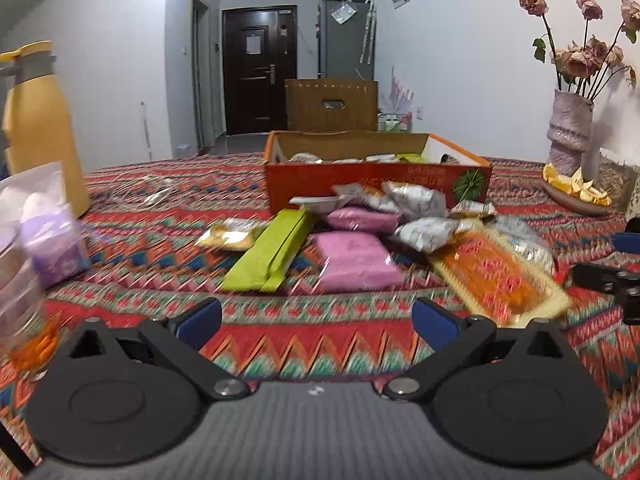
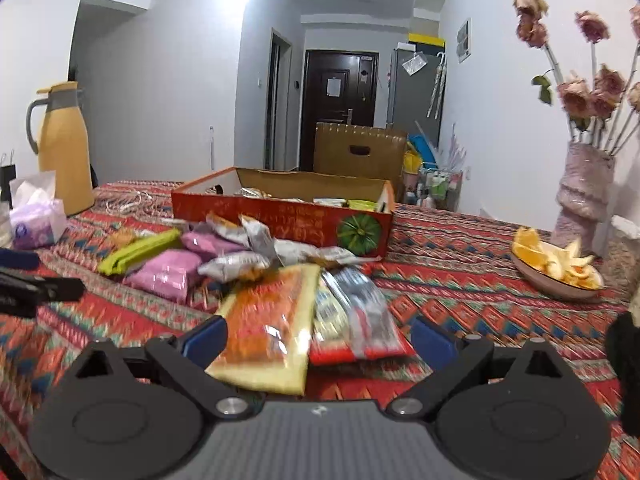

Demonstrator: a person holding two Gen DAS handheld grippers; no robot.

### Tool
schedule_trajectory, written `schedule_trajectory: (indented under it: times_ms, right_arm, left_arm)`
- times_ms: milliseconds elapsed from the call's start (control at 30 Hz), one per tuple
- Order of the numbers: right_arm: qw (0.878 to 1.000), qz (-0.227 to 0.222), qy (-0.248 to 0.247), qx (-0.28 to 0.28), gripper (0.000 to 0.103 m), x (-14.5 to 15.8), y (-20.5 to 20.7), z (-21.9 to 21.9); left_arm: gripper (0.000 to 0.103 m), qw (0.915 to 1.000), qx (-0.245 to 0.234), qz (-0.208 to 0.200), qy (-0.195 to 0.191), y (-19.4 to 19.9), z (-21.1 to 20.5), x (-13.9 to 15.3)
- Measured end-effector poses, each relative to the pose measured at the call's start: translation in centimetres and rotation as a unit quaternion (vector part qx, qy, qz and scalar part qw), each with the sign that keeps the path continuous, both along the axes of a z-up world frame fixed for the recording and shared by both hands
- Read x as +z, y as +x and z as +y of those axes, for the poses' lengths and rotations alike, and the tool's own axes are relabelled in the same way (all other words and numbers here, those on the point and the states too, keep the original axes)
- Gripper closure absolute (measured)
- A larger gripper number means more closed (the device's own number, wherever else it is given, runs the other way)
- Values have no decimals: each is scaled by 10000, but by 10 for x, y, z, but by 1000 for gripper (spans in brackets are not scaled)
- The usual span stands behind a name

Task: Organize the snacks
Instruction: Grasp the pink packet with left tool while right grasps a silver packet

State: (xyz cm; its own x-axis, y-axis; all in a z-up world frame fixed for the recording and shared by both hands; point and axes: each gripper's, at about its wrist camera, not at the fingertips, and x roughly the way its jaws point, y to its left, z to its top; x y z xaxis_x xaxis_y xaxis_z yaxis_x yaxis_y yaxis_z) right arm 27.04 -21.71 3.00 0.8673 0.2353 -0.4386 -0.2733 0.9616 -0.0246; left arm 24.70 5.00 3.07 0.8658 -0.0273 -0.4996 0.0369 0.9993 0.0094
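Note:
An orange cardboard box [image 1: 376,182] [image 2: 280,220] with several snacks inside stands on the patterned tablecloth. In front of it lies a pile of snacks: a green packet [image 1: 268,254] [image 2: 138,250], two pink packets [image 1: 354,258] [image 2: 166,274], silver wrappers [image 1: 420,200] [image 2: 256,236] and a long orange cracker pack [image 1: 500,274] [image 2: 268,320]. My left gripper [image 1: 318,322] is open and empty, short of the pink packet. My right gripper [image 2: 320,338] is open, its fingers to either side of the near end of the orange cracker pack and a red-and-silver packet [image 2: 356,320].
A yellow thermos [image 1: 38,128] [image 2: 64,148] and a purple tissue pack [image 1: 52,240] [image 2: 36,226] stand at the left. A vase of dried roses [image 1: 570,128] [image 2: 584,188] and a dish of orange peel [image 1: 576,192] [image 2: 556,268] are at the right.

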Motion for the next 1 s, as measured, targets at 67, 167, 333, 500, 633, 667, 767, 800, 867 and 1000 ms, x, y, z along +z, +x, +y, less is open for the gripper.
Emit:
schedule_trajectory:
  times_ms: [67, 167, 333, 500, 633, 667, 767, 800, 867, 1000]
  right_arm:
    - [9999, -3, 40, 131, 11, 4, 16, 7]
    - [9995, -48, 18, 302, 15, 8, 40, 20]
    - [9979, 170, 289, 556, 26, 9, 86, 35]
    - [9961, 299, 456, 698, 43, 0, 133, 56]
    - [9957, 380, 519, 665, 52, -13, 161, 71]
    - [9955, 461, 520, 641, 54, -16, 167, 73]
    - [9947, 572, 418, 750, 65, -20, 173, 78]
    - [9947, 535, 411, 778, 74, -20, 173, 78]
    - [9944, 563, 428, 785, 83, -20, 175, 78]
    - [9953, 544, 346, 724, 86, -20, 170, 77]
  left_arm:
    - [0, 10000, -67, -46, -2, 14, -7, 4]
    - [0, 9993, -302, -228, 7, 33, -15, 7]
    - [12, 9984, -509, 248, 38, 83, -24, -4]
    - [22, 9975, -381, 604, 1, 122, -27, -25]
    - [22, 9967, -346, 677, -292, 135, -22, -36]
    - [23, 9966, -312, 687, -320, 137, -21, -39]
    - [39, 9971, -315, 664, -214, 138, -21, -42]
    - [41, 9970, -335, 665, -218, 138, -21, -41]
    - [41, 9964, -362, 686, -353, 139, -19, -42]
    - [41, 9966, -395, 644, -332, 137, -19, -42]
